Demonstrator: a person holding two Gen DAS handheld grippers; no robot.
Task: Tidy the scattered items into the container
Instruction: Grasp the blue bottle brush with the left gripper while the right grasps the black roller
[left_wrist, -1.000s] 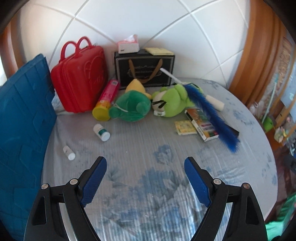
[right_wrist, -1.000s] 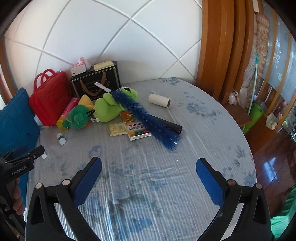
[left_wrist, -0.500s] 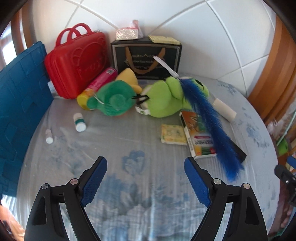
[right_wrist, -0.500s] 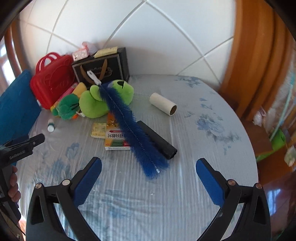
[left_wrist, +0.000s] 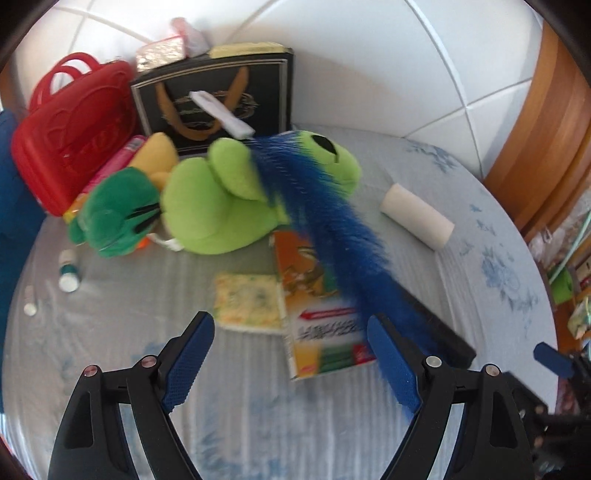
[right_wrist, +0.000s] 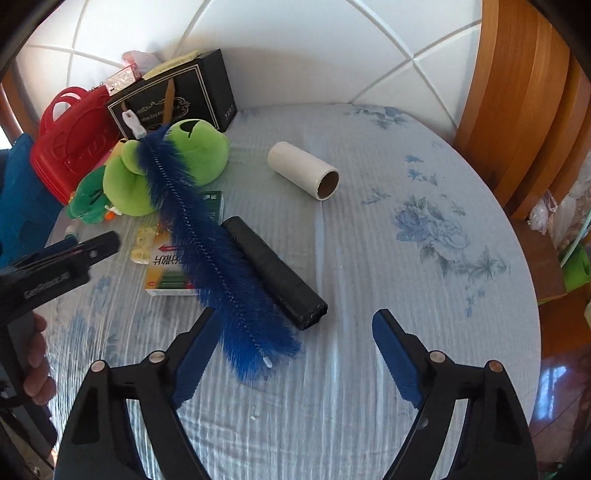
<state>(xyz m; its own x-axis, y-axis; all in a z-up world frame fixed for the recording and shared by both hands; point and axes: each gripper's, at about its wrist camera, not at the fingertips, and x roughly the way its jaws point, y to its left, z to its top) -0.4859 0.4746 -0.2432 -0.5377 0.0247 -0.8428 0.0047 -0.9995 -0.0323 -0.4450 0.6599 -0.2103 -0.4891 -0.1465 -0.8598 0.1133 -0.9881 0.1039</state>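
Both my claws have come down closer to the brush. Left claw is wide apart and empty; right claw is closing around the soft, light bristle tip, not pressing yet. Its stiff wire core seems best to grip.

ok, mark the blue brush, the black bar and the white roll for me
blue brush (right_wrist: 207, 240): right wrist view, middle of the bristles.
black bar (right_wrist: 275, 271): right wrist view, middle of its top face.
white roll (right_wrist: 299, 170): right wrist view, side of the paper, left of the open core.
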